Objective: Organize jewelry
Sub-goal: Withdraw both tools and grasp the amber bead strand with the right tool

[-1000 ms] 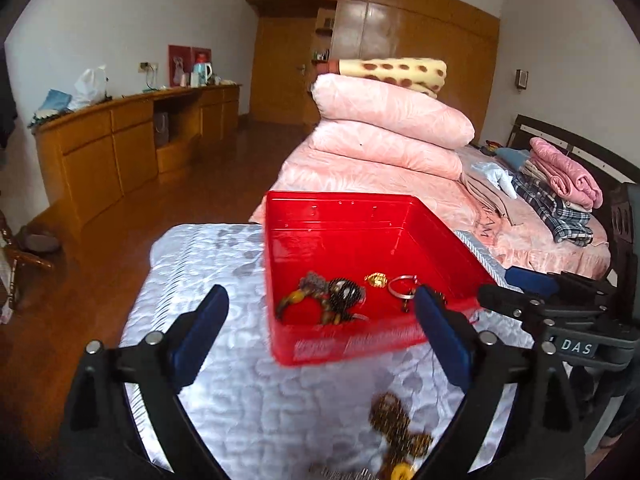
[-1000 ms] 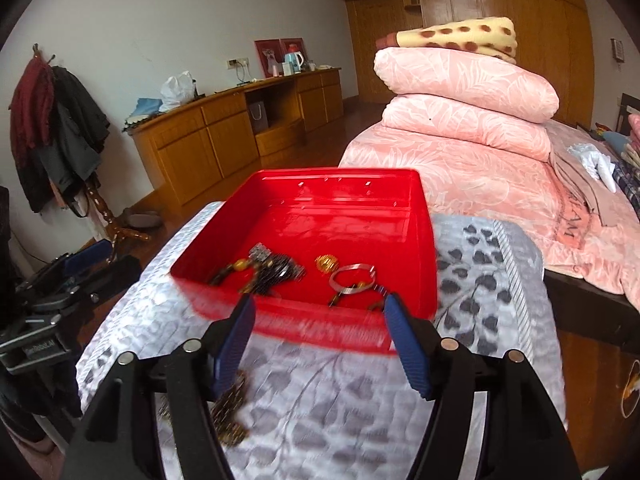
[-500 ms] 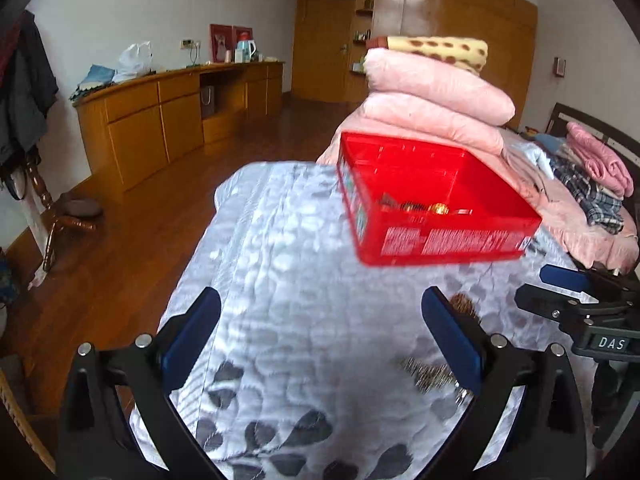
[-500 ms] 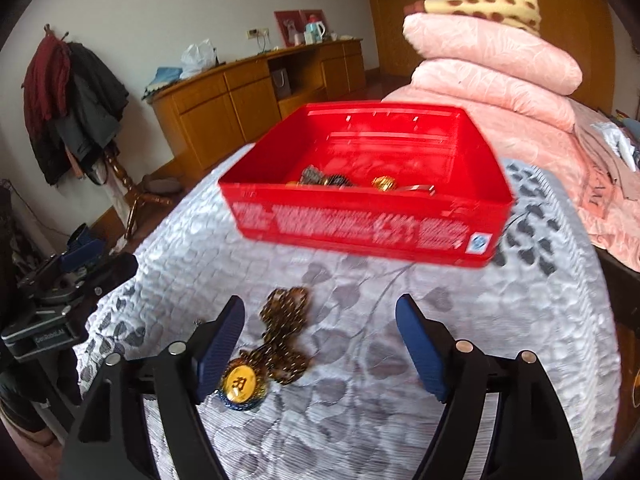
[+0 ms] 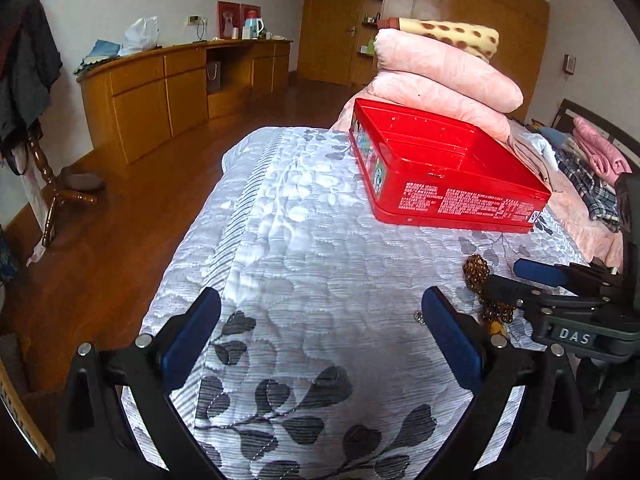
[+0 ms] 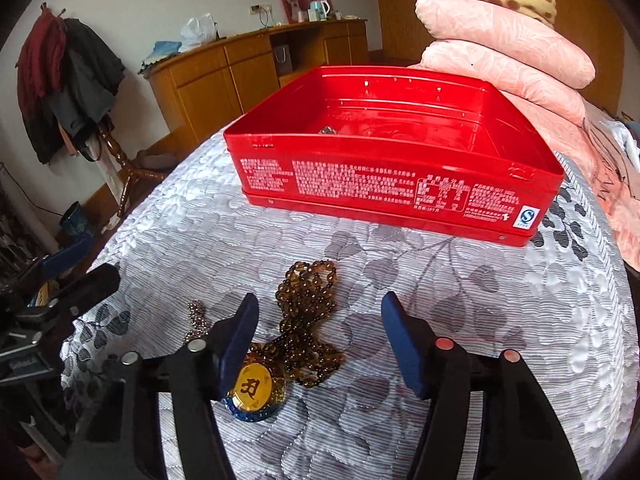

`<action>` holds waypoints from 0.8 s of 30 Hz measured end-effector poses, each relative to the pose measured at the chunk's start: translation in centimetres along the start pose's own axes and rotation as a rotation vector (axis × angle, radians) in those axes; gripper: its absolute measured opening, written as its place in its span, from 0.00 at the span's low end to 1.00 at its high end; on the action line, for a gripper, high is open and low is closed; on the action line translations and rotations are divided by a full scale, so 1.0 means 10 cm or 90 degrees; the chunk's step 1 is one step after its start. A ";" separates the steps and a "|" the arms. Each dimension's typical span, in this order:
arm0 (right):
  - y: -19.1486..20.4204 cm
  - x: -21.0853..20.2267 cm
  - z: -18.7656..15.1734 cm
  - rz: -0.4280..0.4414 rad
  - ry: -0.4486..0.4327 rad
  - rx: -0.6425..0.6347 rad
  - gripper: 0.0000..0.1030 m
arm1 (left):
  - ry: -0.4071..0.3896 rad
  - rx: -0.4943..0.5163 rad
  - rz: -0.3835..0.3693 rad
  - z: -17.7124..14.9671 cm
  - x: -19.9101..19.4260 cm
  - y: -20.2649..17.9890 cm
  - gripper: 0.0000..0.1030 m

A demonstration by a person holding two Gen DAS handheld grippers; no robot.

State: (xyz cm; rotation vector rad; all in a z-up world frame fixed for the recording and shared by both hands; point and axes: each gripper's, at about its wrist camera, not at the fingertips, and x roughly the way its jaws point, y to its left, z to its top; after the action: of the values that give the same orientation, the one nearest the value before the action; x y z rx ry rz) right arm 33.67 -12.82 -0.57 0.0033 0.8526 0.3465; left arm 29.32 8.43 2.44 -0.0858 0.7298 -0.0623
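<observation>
A red tin box (image 6: 396,148) stands on the grey quilted table (image 6: 500,300); it also shows in the left wrist view (image 5: 448,176). A brown bead necklace (image 6: 308,320) with a gold and blue pendant (image 6: 254,390) lies in front of the box, between the fingers of my open right gripper (image 6: 320,340), just above the cloth. A thin silver chain (image 6: 197,322) lies left of it. My left gripper (image 5: 320,336) is open and empty over bare cloth, left of the beads (image 5: 476,272). The right gripper appears in the left wrist view (image 5: 560,292).
A bed with stacked pink quilts (image 6: 504,40) is behind the table on the right. A long wooden cabinet (image 5: 168,88) lines the far wall. A coat stand (image 6: 60,80) is at the left. Wooden floor (image 5: 100,220) surrounds the table.
Both grippers have pulled back from the red box and dropped lower. The right gripper now straddles the bead necklace; the left has swung left over bare cloth.
</observation>
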 end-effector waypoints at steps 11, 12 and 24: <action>0.11 0.17 -0.01 -0.032 0.024 -0.010 0.36 | 0.006 0.001 -0.010 -0.03 0.00 -0.01 0.95; 0.12 0.17 -0.01 -0.034 0.023 -0.013 0.33 | 0.007 0.001 -0.010 -0.03 0.00 -0.01 0.95; -0.09 -0.12 -0.01 0.014 -0.017 0.040 0.22 | 0.022 0.015 -0.020 -0.06 0.02 -0.14 0.95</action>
State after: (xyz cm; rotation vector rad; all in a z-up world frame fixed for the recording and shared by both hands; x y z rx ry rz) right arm 33.20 -14.06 0.13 0.0751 0.8380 0.3394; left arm 29.03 6.96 1.99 -0.0732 0.7628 -0.1026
